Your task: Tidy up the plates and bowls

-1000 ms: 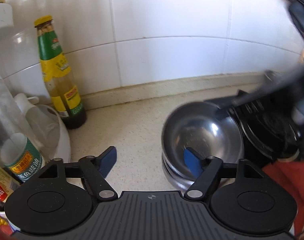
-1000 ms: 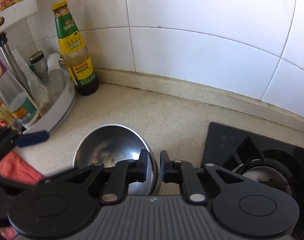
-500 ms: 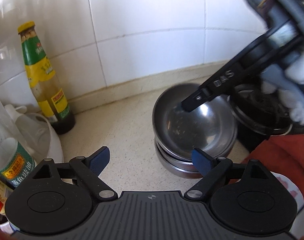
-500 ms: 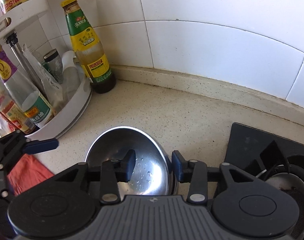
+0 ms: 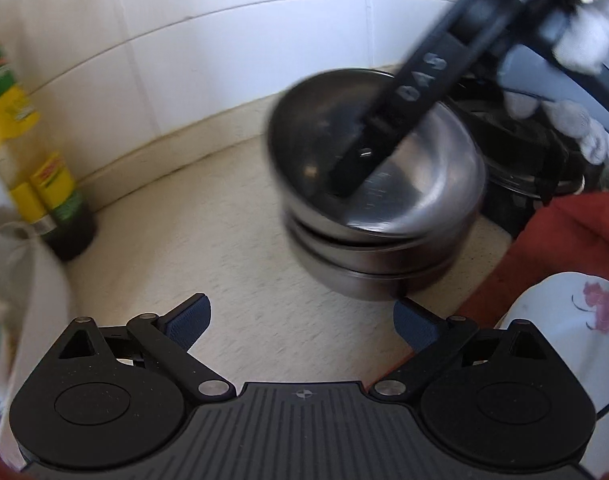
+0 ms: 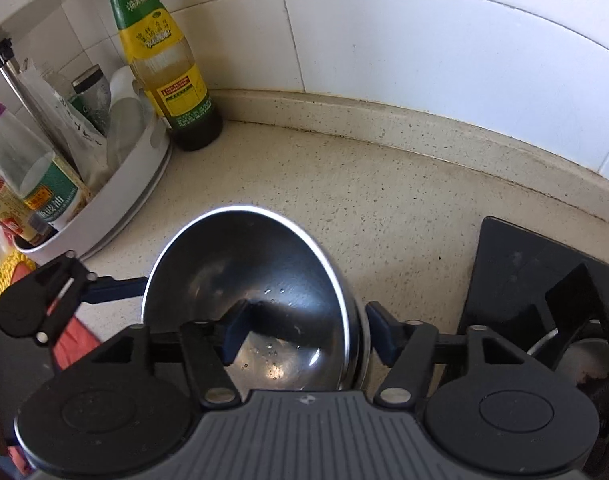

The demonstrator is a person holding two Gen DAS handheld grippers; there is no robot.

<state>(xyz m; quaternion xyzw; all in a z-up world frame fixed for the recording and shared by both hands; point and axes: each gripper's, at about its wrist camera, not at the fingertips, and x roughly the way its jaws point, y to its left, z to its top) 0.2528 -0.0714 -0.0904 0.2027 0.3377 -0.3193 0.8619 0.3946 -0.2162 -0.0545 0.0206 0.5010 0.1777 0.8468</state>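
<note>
A stack of steel bowls [image 5: 380, 216] stands on the counter beside the stove. My right gripper [image 6: 308, 334] straddles the right wall of the top bowl [image 6: 244, 280], one pad inside and one outside. Its jaws are opening and the pads stand off the wall. In the left wrist view one of its fingers [image 5: 388, 128] reaches down into that bowl. My left gripper [image 5: 302, 322] hovers low in front of the stack, its jaws still opening, with only counter between the blue pads. A white plate with a red flower [image 5: 564, 332] lies at the lower right.
A sauce bottle [image 6: 164, 60] stands in the corner by a white round rack [image 6: 116, 188] full of condiment bottles. The black stove [image 6: 544, 280] lies to the right. A red cloth [image 5: 564, 236] lies under the plate. Tiled wall runs behind.
My right jaws have gone from shut at the top bowl's rim to wide apart, letting the bowl rest on the stack. The left gripper sank and opened wider; the flowered plate came into view.
</note>
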